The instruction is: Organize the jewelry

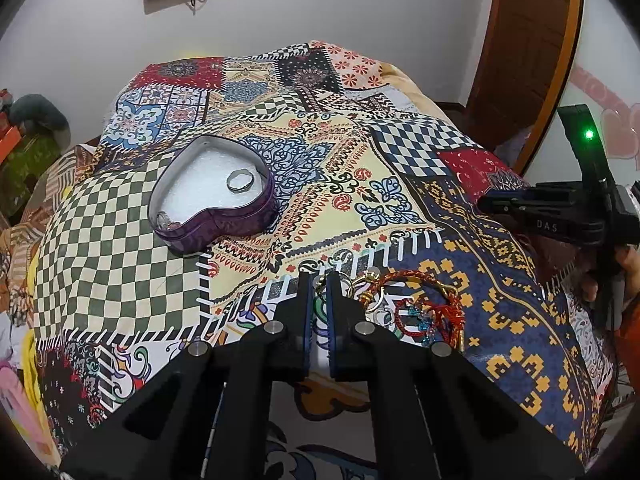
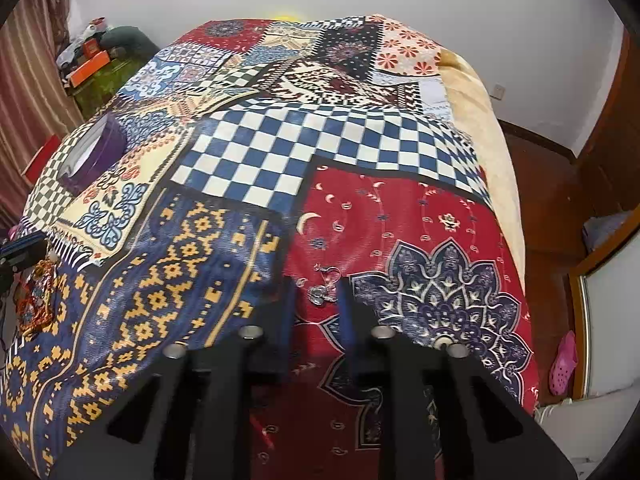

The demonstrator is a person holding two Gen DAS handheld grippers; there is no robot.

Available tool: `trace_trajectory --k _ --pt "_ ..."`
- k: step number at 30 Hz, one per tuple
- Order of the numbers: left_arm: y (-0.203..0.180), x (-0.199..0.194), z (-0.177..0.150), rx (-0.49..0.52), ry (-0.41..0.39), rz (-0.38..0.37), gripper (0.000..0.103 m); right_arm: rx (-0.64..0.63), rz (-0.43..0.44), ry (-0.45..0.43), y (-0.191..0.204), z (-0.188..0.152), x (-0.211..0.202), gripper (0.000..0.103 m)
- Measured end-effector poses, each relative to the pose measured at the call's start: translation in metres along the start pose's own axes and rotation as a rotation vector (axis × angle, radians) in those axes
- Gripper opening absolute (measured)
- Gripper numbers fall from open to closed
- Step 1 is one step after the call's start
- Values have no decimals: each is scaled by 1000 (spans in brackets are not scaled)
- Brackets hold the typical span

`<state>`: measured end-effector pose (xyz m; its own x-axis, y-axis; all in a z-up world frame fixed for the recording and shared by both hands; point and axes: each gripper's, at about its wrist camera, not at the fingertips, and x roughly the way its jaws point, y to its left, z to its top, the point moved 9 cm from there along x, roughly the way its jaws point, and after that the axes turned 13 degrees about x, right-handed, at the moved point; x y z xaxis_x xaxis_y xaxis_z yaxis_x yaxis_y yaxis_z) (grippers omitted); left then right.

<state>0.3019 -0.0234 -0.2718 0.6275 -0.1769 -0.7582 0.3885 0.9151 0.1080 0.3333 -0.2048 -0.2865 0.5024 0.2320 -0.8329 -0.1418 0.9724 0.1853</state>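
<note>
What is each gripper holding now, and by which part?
The left gripper has its jaws almost closed at the edge of the jewelry pile; whether they grip anything cannot be told. The right gripper is open around small silver earrings, holding nothing.

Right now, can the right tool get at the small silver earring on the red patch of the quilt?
Probably yes: the small silver earring lies between the right tool's open tips, with only bare patchwork quilt around it and nothing covering it.

A matt patchwork-print cloth bedspread [image 1: 352, 184] covers the bed. At left centre of the left view, a purple heart-shaped fabric-sided box [image 1: 216, 220] holds white foam lining and a shiny silver metal ring [image 1: 240, 181]. The glossy brown wooden door [image 1: 528, 52] stands upper right.
</note>
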Motion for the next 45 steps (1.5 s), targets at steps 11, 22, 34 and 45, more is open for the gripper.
trace_trajectory --k 11,22,34,45 --pt "0 -21 -8 -29 -5 20 5 -28 6 -24 14 -3 -24 12" --pt "22 -65 -5 -95 -66 70 5 -30 76 -109 51 11 -75 12" --pt "52 -96 3 -122 -126 109 5 -99 189 -186 127 26 -114 12" --pt "90 -96 20 -159 -172 137 5 -124 275 -218 180 45 -115 12"
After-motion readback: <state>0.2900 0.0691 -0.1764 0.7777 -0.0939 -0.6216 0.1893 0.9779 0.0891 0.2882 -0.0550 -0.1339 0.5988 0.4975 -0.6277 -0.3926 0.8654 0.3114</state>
